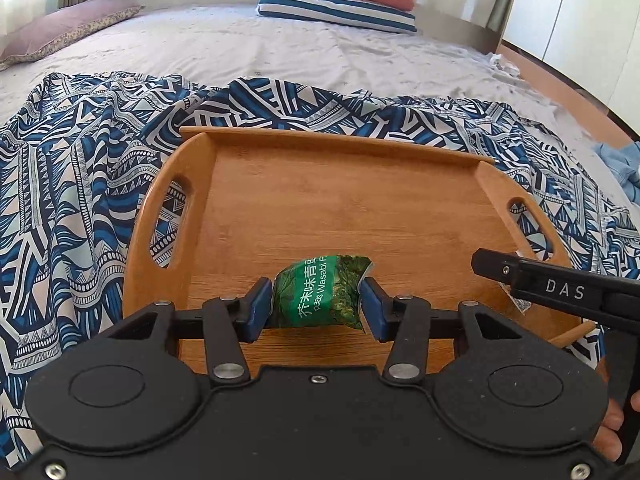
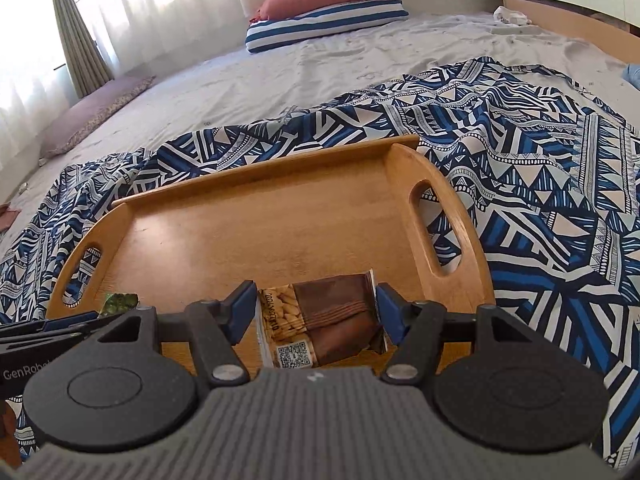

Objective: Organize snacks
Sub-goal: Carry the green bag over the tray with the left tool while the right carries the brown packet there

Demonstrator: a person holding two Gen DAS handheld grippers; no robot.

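Observation:
A wooden tray (image 1: 340, 184) with cut-out handles lies on a blue patterned cloth on the bed. My left gripper (image 1: 318, 304) is shut on a green packet of wasabi peas (image 1: 320, 296), held low over the tray's near edge. My right gripper (image 2: 316, 316) is shut on a brown snack packet (image 2: 328, 316) with a QR code, over the near right part of the tray (image 2: 280, 216). In the left wrist view the right gripper's black body (image 1: 560, 288) reaches in from the right. A corner of the green packet (image 2: 120, 302) peeks in at the left of the right wrist view.
The patterned cloth (image 1: 72, 184) spreads around the tray over a grey bedsheet (image 1: 240, 44). A red pillow on a striped pillow (image 1: 340, 0) lies at the far end. A purple pillow (image 1: 68, 28) lies far left. A person's fingers (image 1: 616, 432) show at the lower right.

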